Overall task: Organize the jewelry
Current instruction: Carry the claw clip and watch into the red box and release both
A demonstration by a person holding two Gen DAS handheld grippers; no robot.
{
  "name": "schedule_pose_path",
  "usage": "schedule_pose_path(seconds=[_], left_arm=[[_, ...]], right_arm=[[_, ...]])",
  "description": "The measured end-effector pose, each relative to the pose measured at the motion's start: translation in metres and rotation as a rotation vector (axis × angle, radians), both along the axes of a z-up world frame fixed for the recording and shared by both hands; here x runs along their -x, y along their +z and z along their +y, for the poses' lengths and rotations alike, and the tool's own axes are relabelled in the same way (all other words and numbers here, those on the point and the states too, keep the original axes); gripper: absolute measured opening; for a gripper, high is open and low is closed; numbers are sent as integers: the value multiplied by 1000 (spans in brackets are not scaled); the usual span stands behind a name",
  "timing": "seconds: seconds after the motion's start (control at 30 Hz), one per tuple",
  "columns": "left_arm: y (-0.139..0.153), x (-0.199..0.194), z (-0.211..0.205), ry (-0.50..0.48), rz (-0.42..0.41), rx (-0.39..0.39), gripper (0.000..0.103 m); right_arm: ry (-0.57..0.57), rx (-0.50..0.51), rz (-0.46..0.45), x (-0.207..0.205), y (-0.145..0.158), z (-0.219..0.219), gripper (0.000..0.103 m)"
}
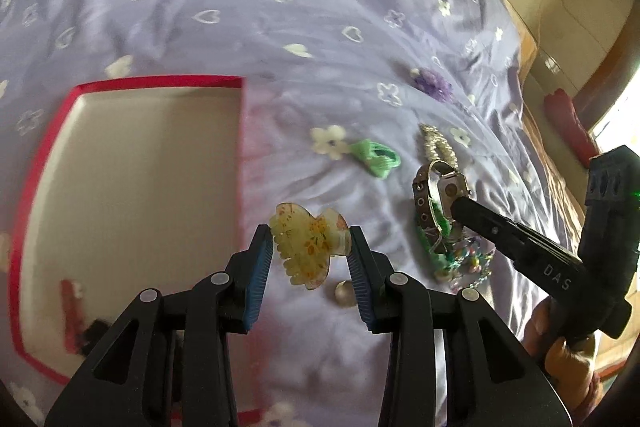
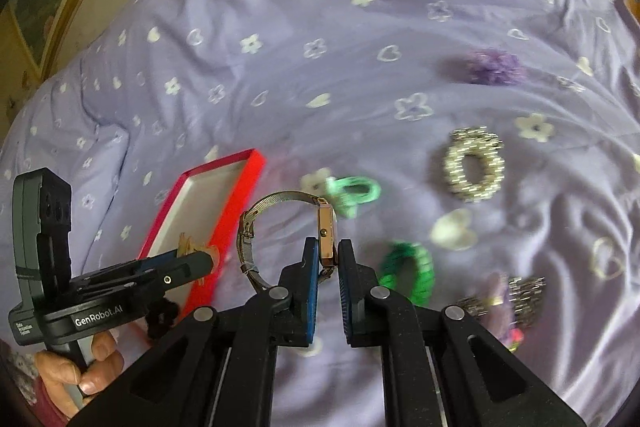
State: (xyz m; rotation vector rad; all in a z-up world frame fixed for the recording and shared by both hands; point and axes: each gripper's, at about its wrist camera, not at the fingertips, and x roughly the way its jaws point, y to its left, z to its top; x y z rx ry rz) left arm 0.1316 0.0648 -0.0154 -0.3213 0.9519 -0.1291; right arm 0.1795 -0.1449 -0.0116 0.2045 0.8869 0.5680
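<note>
Claw clip [image 1: 306,247] in left hand-held gripper [image 1: 312,239], watch [image 2: 326,231] in right hand-held gripper [image 2: 328,251]

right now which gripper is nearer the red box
Left. The left gripper, shut on the hair claw, sits right beside the red box; the right gripper, holding the watch, is farther off.

"DAS" reads white along the black right gripper [image 1: 454,205]; "GenRobot.AI" shows on the black left gripper [image 2: 212,263].
</note>
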Motion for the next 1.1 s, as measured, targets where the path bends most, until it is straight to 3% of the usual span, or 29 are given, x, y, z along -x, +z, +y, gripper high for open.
schedule_pose_path(seconds=[0.7,1.1], left_arm=[[-9,44,97,140,5,-9,36],[-28,38,130,167,50,-21,36]], right_arm=[[193,21,6,30,4,117,9],[264,75,29,22,-10,166,9]])
